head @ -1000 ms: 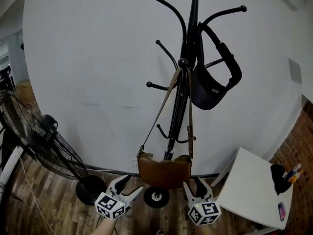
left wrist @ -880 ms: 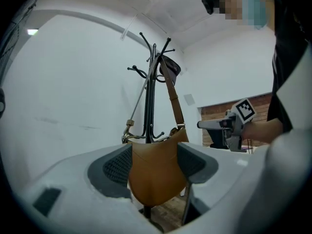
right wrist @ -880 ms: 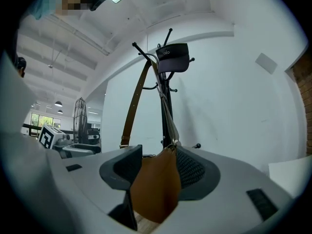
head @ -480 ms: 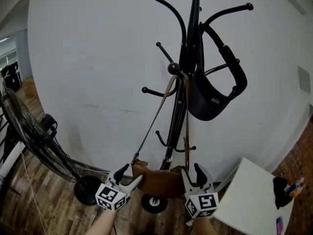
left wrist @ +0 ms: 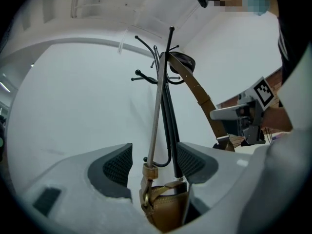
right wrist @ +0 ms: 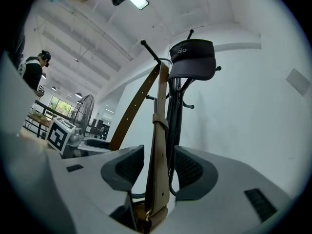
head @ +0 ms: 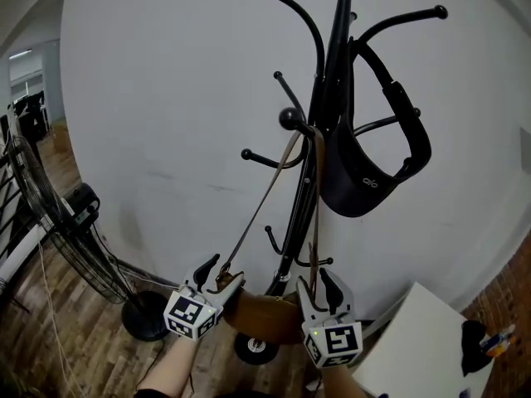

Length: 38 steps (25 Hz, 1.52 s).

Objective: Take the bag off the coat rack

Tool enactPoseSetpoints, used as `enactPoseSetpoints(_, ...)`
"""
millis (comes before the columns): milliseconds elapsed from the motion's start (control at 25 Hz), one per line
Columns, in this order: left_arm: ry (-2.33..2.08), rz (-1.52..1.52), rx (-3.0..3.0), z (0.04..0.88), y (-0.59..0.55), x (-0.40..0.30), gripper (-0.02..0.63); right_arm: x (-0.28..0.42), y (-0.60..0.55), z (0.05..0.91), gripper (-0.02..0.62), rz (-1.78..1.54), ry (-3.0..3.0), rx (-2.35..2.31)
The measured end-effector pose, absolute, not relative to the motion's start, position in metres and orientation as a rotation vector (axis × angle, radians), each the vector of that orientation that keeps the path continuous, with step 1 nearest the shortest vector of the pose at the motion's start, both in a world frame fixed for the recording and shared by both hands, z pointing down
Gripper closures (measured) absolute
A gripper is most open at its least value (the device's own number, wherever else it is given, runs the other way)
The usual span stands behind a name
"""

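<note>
A brown bag (head: 264,313) hangs low on the black coat rack (head: 333,98), its long brown strap (head: 264,197) looped over a ball-tipped hook (head: 290,118). My left gripper (head: 218,277) sits at the bag's left end. In the left gripper view it (left wrist: 153,162) is open, with the strap ring (left wrist: 147,170) and the bag's corner between its pads, untouched. My right gripper (head: 319,287) is at the bag's right end. Its jaws (right wrist: 158,167) are closing around the strap (right wrist: 160,145), and a gap shows on both sides.
A black visor (head: 369,168) hangs from an upper hook on the rack's right side. A standing fan (head: 50,214) is on the wooden floor at the left. A white table (head: 415,338) stands at the lower right. The rack backs onto a white wall. A person (right wrist: 33,69) stands far off.
Both grippers have risen from below the bag to its two ends, so each strap end now lies between a pair of jaws. The head view has moved closer to the rack.
</note>
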<state>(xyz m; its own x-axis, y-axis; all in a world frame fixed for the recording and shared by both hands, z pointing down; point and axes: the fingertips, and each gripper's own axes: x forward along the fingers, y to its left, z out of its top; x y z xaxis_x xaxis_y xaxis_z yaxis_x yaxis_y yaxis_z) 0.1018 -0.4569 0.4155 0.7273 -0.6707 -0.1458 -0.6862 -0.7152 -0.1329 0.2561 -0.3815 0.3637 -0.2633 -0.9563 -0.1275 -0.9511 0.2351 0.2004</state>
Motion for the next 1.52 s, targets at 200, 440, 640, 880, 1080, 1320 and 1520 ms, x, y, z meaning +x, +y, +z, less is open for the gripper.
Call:
enactPoseSetpoints(200, 1.073, 0.116, -2.712, 0.402, -0.466, 0.114, 0.377, 0.257, -0.389, 0.363, 0.441, -0.374, -2.447, 1.865)
enactPoseSetpoints(440, 1.062, 0.061, -2.676, 0.404, -0.469, 0.118, 0.488, 0.26, -0.39, 0.361, 0.482, -0.387, -2.444, 1.87)
enactPoseSetpoints(640, 1.063, 0.043, -2.684, 0.404, -0.468, 0.116, 0.587, 0.262, -0.391, 0.362, 0.56, -0.364, -2.419, 1.905)
enactPoseSetpoints(880, 1.023, 0.035, -2.756, 0.401, -0.459, 0.12, 0.594, 0.261, -0.388, 0.361, 0.569, -0.36, -2.417, 1.897)
enactPoseSetpoints(1080, 1.025, 0.031, -2.769, 0.4, -0.454, 0.116, 0.594, 0.258, -0.384, 0.36, 0.569, -0.346, -2.425, 1.887)
enactPoseSetpoints(1320, 1.038, 0.033, -2.768, 0.394, -0.45, 0.11, 0.594, 0.254, -0.378, 0.359, 0.569, -0.333, -2.44, 1.88)
enactPoseSetpoints(1520, 1.047, 0.036, -2.766, 0.389, -0.447, 0.104, 0.594, 0.25, -0.376, 0.357, 0.569, -0.332, -2.454, 1.872)
